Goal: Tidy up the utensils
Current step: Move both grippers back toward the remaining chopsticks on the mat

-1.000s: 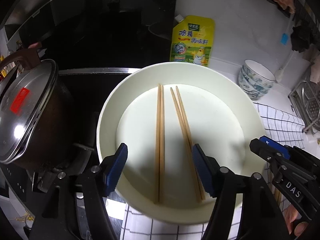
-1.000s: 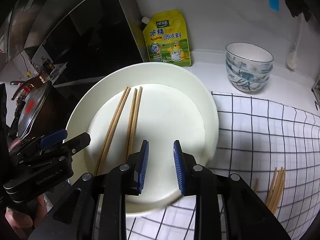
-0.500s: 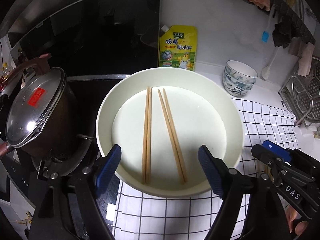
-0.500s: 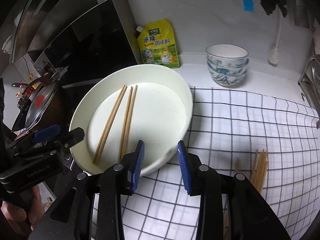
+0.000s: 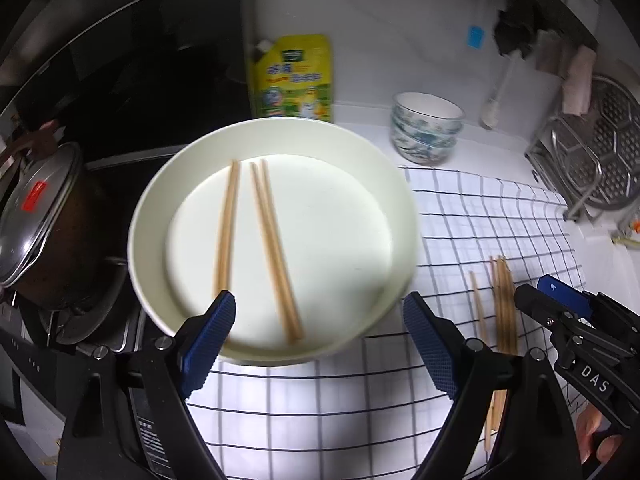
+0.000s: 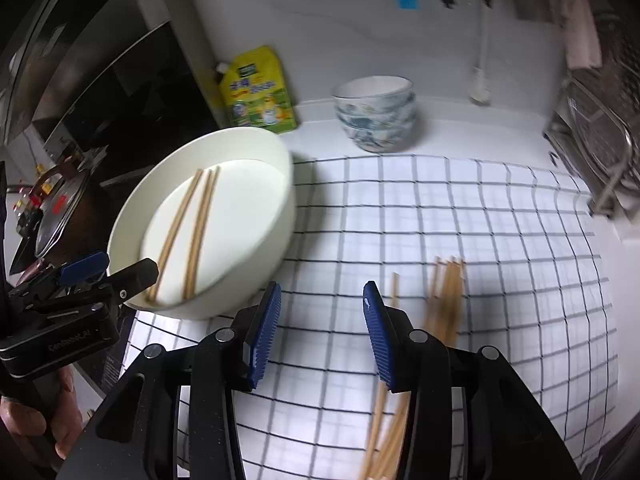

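A cream round plate point(image 5: 352, 184) point(image 6: 276, 184) holds two pairs of wooden chopsticks point(image 5: 274, 248) point(image 6: 196, 228). It sits at the left end of a checked cloth point(image 5: 480, 216) point(image 6: 480, 220). Several loose chopsticks point(image 5: 502, 304) point(image 6: 444, 296) lie on the cloth to the right. My left gripper point(image 5: 320, 332) is open and empty at the plate's near rim. My right gripper point(image 6: 320, 328) is open and empty over the cloth, just left of the loose chopsticks.
A lidded pot point(image 5: 36, 216) stands on the stove at left. A yellow seasoning pouch point(image 5: 292, 76) point(image 6: 258, 92) leans on the back wall. Stacked patterned bowls point(image 5: 426, 128) point(image 6: 374, 112) sit behind the cloth. A metal rack point(image 5: 600, 148) stands at right.
Both grippers have drawn back from the plate and toward the right. The right gripper has opened wider and now sits over the cloth near the loose chopsticks.
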`<state>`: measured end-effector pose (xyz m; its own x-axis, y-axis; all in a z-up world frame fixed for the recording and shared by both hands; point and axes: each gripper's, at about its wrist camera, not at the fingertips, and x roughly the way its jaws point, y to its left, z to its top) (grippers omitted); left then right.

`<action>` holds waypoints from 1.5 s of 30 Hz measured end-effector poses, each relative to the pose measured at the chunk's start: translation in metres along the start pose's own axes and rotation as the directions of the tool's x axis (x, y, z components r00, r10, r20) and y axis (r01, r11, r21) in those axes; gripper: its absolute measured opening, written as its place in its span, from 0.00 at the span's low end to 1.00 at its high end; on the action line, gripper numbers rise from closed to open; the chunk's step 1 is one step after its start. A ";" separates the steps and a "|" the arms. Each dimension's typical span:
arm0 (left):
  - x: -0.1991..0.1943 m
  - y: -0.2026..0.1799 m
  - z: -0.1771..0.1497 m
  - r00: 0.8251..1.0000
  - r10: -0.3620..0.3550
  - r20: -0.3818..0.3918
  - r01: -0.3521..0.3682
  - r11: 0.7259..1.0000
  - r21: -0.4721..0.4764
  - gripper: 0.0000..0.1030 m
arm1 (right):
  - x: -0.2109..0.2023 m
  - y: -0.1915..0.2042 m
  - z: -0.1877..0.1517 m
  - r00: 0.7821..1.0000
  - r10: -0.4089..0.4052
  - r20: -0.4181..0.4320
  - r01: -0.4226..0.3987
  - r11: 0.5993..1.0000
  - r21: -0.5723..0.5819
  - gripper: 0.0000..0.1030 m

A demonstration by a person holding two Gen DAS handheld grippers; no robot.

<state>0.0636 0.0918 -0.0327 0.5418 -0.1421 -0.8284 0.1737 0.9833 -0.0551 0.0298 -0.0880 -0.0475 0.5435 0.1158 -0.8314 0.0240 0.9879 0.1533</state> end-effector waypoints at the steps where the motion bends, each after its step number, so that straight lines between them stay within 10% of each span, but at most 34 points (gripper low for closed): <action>1: 0.000 -0.005 0.000 1.000 -0.004 -0.001 0.004 1.000 0.009 0.82 | -0.002 -0.006 -0.003 1.000 -0.006 0.000 0.006 1.000 0.010 0.40; 45: 0.024 -0.125 -0.029 0.995 -0.035 -0.097 0.049 0.988 0.149 0.82 | -0.009 -0.113 -0.047 0.996 -0.033 -0.080 0.042 0.992 0.119 0.44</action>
<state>0.0310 -0.0315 -0.0620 0.4529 -0.1645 -0.8763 0.3210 0.9470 -0.0119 -0.0170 -0.1956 -0.0820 0.4731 0.0912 -0.8763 0.1466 0.9726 0.1804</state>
